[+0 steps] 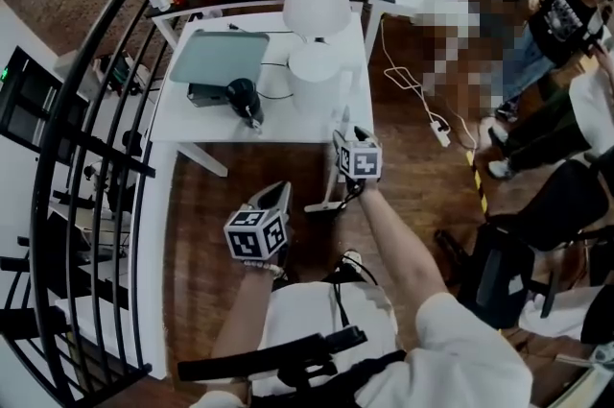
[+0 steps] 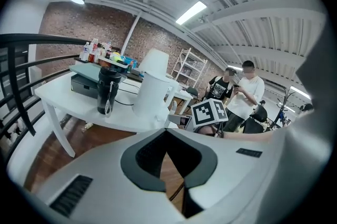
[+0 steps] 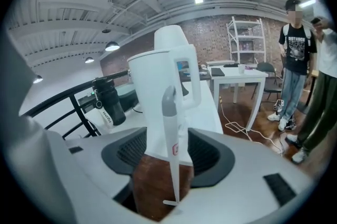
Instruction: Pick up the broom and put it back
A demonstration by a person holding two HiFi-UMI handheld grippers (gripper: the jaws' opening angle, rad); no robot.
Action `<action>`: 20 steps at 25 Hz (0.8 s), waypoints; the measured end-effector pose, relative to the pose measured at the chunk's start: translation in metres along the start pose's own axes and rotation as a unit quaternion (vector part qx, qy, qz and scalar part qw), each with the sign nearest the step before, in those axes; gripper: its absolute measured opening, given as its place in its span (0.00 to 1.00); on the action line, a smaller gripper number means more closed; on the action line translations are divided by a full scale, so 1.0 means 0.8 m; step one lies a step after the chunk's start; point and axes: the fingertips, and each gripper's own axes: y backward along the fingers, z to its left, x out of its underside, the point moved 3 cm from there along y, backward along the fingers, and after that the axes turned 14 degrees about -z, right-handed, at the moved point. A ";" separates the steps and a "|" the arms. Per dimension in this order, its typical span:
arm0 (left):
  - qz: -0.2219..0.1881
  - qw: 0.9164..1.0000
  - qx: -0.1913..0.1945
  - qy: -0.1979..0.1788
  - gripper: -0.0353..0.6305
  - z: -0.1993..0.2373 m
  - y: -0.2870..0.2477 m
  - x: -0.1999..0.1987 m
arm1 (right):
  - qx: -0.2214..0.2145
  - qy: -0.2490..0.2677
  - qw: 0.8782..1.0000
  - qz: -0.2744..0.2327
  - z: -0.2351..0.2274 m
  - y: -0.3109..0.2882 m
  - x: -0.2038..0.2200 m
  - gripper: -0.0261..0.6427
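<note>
Centre of the right gripper view: right gripper (image 3: pixel 169 162) with its dark pads spread wide, nothing pinched. Upright in the gap, touching neither pad, a slim white broom handle with a grey cap and a small red mark (image 3: pixel 172 138). Just behind it, a tall white appliance with a rounded top (image 3: pixel 158 75) on the white counter (image 3: pixel 213 112). At the left of the frame, a black cylindrical flask (image 3: pixel 108 99).

Lower middle of the left gripper view: left gripper (image 2: pixel 166 136) with pad tips pressed together and empty, only a sliver of brown wooden floor (image 2: pixel 171 173) below the tips. Beyond, the same counter, flask and appliance, plus the right gripper's marker cube.

Head view, middle of the frame: right gripper (image 1: pixel 345 130) at the counter's near edge, left gripper (image 1: pixel 278 193) lower and further left, apart from the broom. Thin white line of the broom (image 1: pixel 335 190) just left of the right gripper's cube, down to a pale foot on the floor near a counter leg. Hard to tell here whether leaning on the counter or standing free. Higher on the counter, a flat pale-green tray (image 1: pixel 219 56) beside the flask. Curved black metal railing (image 1: pixel 91 108) along the left side. Several people at the upper right. White power strip with cable (image 1: pixel 439 133) on the floor below them.
</note>
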 end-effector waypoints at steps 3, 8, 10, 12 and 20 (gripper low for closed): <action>0.001 1.000 -0.007 0.005 0.04 0.000 -0.006 0.002 | 0.004 0.009 1.000 0.010 -0.003 -0.015 0.004 0.44; 0.004 1.000 -0.013 0.010 0.04 0.005 -0.006 0.006 | 0.019 0.023 0.999 0.013 -0.011 -0.038 0.014 0.36; 0.006 1.000 -0.017 0.012 0.04 0.010 -0.003 0.009 | 0.027 0.040 0.999 0.017 -0.015 -0.043 0.021 0.29; 0.009 1.000 -0.018 0.015 0.04 0.014 0.000 0.012 | 0.033 0.054 0.998 0.015 -0.015 -0.039 0.022 0.24; 0.008 1.000 -0.010 0.026 0.04 0.023 0.005 0.015 | -0.001 0.050 0.999 -0.002 0.014 0.029 0.026 0.23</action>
